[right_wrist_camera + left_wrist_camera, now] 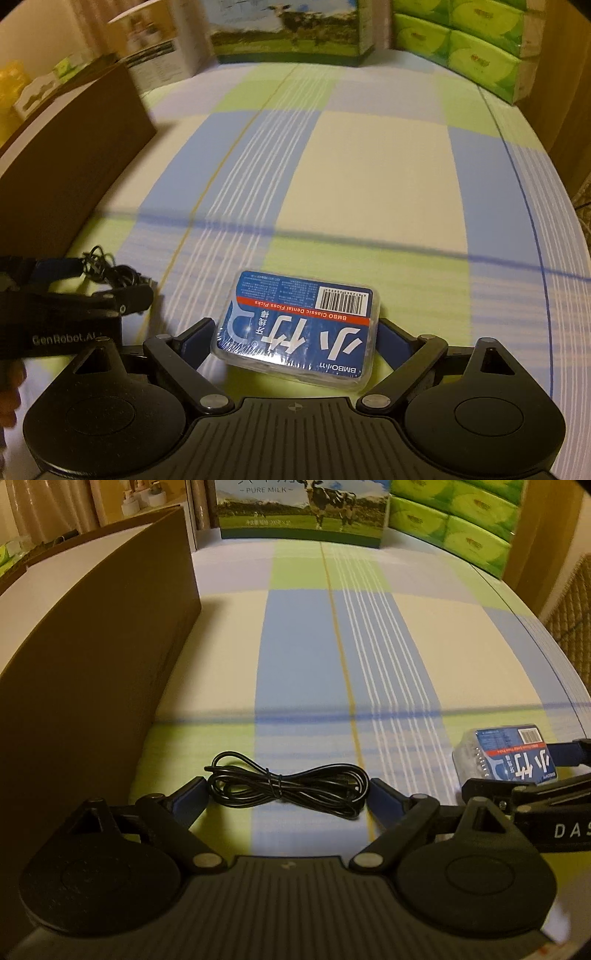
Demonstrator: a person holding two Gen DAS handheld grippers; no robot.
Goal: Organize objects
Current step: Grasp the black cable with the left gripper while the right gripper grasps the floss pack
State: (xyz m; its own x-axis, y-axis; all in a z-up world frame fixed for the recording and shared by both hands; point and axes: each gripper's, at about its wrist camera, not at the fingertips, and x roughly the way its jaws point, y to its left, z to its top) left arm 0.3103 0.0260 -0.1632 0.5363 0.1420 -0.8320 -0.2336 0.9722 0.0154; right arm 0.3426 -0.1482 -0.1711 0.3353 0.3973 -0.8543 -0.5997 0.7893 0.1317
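Observation:
A coiled black cable [288,788] lies on the checked cloth between the fingers of my left gripper [290,799], which is open around it with the pads at its two ends. A blue floss-pick box [299,326] wrapped in clear film sits between the fingers of my right gripper [297,336]; the pads stand at its two sides, and I cannot tell if they press on it. The box also shows in the left wrist view [506,755], and the cable in the right wrist view [110,273].
A tall brown cardboard box [92,672] stands along the left. A milk carton box [303,509] and green tissue packs [461,520] stand at the back. The table's right edge [554,657] curves close by.

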